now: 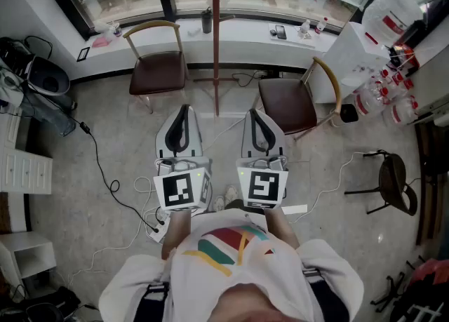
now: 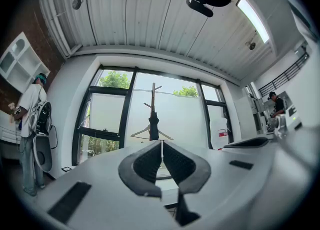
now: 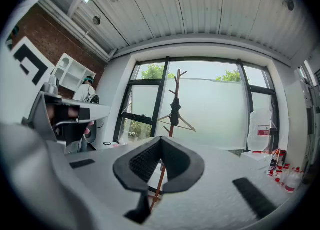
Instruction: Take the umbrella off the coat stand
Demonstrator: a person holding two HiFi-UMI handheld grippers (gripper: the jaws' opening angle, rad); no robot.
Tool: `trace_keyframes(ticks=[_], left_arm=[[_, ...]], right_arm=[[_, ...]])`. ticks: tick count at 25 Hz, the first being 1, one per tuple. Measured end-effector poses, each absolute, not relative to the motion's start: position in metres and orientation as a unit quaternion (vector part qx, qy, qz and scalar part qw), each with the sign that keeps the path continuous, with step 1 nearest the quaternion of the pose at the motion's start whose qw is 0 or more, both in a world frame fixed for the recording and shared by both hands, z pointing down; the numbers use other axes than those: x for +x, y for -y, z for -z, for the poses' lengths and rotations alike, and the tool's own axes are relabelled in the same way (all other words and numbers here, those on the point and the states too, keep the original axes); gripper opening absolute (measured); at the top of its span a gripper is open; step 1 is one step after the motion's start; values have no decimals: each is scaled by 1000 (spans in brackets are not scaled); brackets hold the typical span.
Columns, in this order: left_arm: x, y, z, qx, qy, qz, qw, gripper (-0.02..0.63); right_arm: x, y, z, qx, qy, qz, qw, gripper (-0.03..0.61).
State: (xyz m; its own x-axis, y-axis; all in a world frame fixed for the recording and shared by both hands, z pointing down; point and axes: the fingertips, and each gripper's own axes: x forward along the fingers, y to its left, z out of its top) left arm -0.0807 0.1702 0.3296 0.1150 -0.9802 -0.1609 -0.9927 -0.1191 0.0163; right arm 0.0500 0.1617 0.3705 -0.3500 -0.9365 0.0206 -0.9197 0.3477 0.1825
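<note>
In front of the window, well ahead of the person, the wooden coat stand (image 1: 215, 47) rises between two brown-seated chairs (image 1: 158, 69), and the task's object is still on it. The dark folded umbrella (image 2: 153, 125) hangs against the pole in its upper part, just under the pegs, with a clothes hanger (image 2: 150, 134) spreading out behind it. The right gripper view shows the same arrangement, the umbrella upright along the pole.

The left gripper (image 1: 184, 110) is held out level before the person's chest. Its jaws are pressed together with nothing between them, and they point roughly at the stand. The right gripper (image 1: 253, 113) sits just beside it with its jaws also closed and empty; only the far-off pole shows through the hollow below the pads. Both grippers are well apart from the stand, with open floor and a trailing cable (image 1: 105, 173) between.

By my reading the task has not really begun, since nothing is grasped and the umbrella is untouched. All of it remains: walking up to the stand, opening a gripper, closing it on the umbrella, and lifting it off its peg without snagging the hanger or tipping the stand.
</note>
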Motion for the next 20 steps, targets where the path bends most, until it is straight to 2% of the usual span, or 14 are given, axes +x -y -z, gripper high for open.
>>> trace_keyframes(ticks=[11,20], left_arm=[[-70,-159,-326,-749,-657,-71,54,9],[-63,-146,-330,-750,-657,-65,49,9]], right_arm=[[69,-149,-364,583,806,88,47,0],[74,-136,-370,575,815,60,44,0]])
